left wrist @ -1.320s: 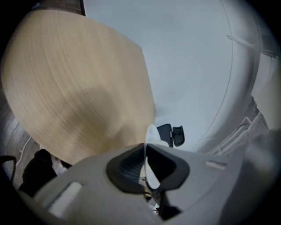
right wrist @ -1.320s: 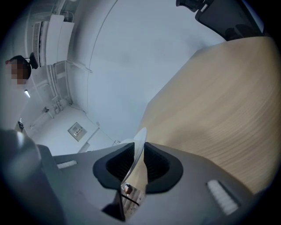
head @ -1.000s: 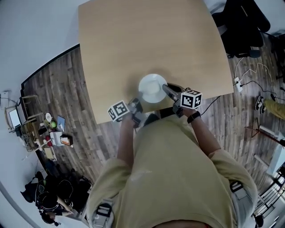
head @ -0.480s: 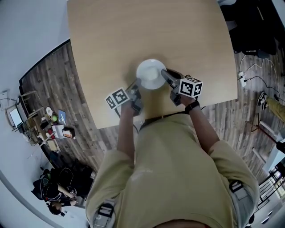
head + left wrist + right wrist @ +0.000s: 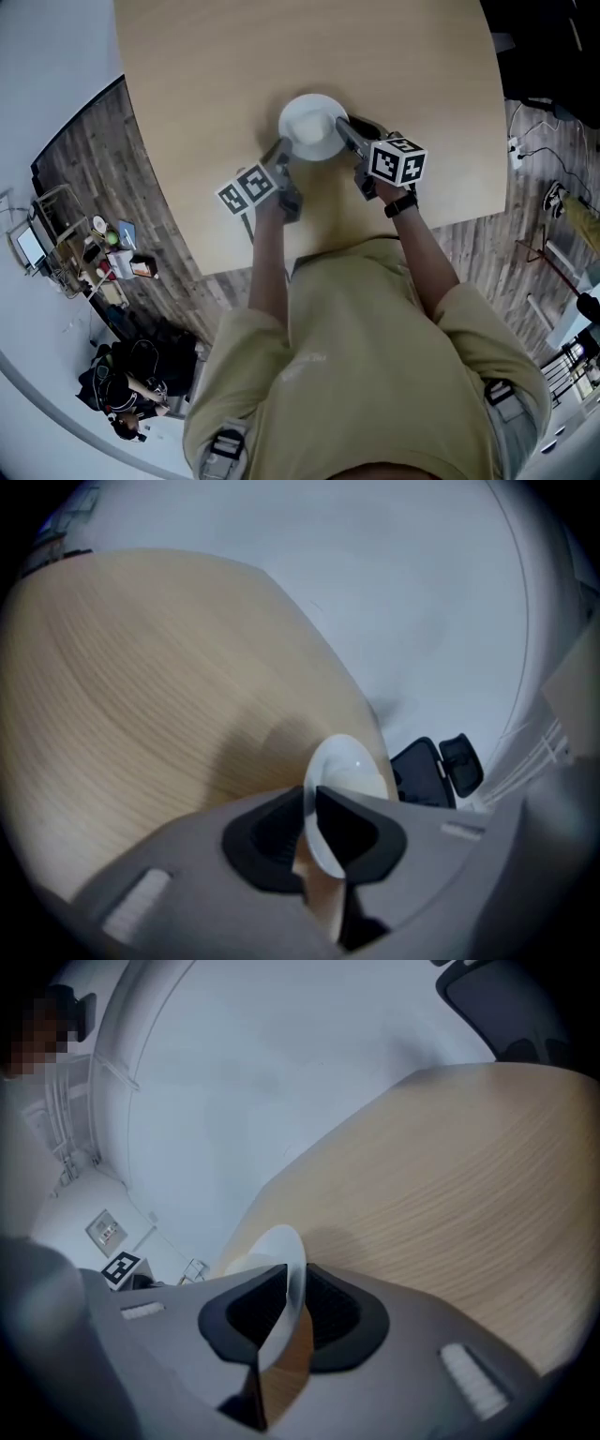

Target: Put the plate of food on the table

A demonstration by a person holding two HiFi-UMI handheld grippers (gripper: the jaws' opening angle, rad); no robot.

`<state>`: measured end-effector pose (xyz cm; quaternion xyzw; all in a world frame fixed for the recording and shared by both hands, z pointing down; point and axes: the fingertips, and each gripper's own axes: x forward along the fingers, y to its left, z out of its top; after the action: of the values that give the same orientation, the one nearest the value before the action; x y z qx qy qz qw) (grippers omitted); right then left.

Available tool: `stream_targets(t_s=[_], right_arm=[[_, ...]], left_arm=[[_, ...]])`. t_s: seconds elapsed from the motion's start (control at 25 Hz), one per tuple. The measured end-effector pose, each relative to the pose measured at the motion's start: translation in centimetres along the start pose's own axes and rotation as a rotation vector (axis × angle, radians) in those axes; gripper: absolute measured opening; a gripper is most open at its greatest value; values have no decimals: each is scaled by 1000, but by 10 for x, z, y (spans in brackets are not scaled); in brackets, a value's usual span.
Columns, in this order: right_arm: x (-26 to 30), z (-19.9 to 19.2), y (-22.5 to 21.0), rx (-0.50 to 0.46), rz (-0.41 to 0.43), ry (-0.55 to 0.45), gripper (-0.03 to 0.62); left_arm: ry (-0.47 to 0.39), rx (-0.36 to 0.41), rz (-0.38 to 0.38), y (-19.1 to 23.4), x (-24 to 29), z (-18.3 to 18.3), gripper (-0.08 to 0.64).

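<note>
the wooden table [image 5: 234, 75] fills the upper head view, and the white plate [image 5: 314, 127] is over its near middle, between both claws; the left gripper [image 5: 284, 155] pinches the plate's left rim and the right gripper [image 5: 345, 131] its right rim, jaws narrow on the thin edge

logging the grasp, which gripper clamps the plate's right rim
The right gripper, shut on the right rim of the plate; the left gripper clamps the opposite, left rim instead.
</note>
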<state>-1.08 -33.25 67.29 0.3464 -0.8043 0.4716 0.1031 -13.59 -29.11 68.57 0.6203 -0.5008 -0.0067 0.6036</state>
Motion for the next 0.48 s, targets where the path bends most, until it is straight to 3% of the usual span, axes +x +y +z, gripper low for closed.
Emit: stream_targets(t_s=[0.28,0.48], right_arm=[[18,22,-21,97,-59,-31,66],[31,33,-29,61,-102,-24,70]], left_arm=[[-21,31,34,-7,24,26,34],[-43,2,49,-5,37,39,34]])
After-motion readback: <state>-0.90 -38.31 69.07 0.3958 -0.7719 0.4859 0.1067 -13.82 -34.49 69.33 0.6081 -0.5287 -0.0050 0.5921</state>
